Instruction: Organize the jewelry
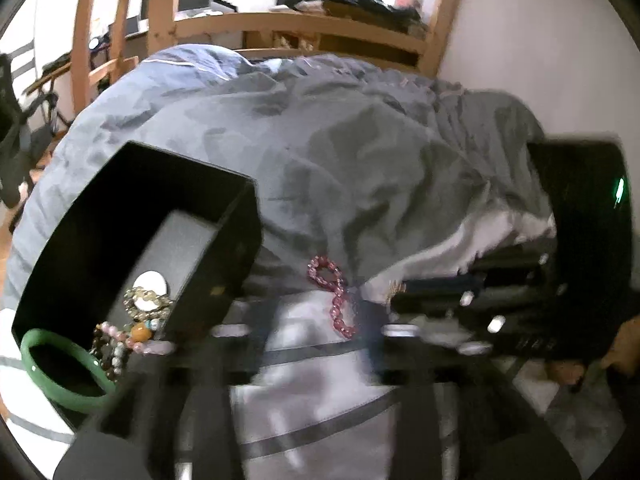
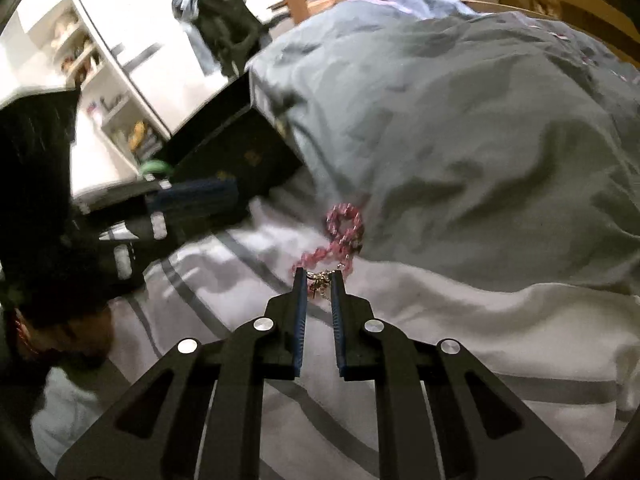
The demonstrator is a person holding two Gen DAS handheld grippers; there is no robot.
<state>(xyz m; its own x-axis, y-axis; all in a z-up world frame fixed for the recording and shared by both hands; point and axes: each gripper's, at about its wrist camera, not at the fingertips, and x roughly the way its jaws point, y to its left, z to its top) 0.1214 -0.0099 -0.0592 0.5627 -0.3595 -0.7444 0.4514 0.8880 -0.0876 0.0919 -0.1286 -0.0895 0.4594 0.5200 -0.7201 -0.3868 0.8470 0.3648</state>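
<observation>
Two hand-held grippers are seen working over a bed covered by a rumpled grey-blue duvet [image 2: 460,128] and a pale sheet with dark stripes [image 2: 460,320].

From the right wrist camera, the right gripper [image 2: 319,280] is shown at 6 o'clock, its two blue-padded fingers [image 2: 299,320] drawn close together. A small gold-coloured piece of jewelry [image 2: 320,282] is pinched between the fingertips. Just beyond the tips, toward 12 o'clock, a pink bead bracelet [image 2: 340,236] lies twisted into a figure-eight on the sheet, right at the edge of the duvet fold. Whether the gold piece is joined to the bracelet cannot be told.

At 9 o'clock in that view, a black box [image 2: 240,152] is seen on the bed, partly hidden by the other tool.

From the left wrist camera, the left gripper [image 1: 316,332] is blurred along the bottom of the frame, its fingers spread apart with only sheet between them. The pink bracelet [image 1: 334,300] is seen near the centre. The open black box [image 1: 132,216] is placed at 9 o'clock; several bead bracelets [image 1: 132,328] and a white round piece [image 1: 150,284] are piled inside on its grey lining. A green bangle [image 1: 60,372] rests at the box's near corner, at about 8 o'clock. The right gripper [image 1: 380,298] is seen coming in from 3 o'clock, blurred.
</observation>
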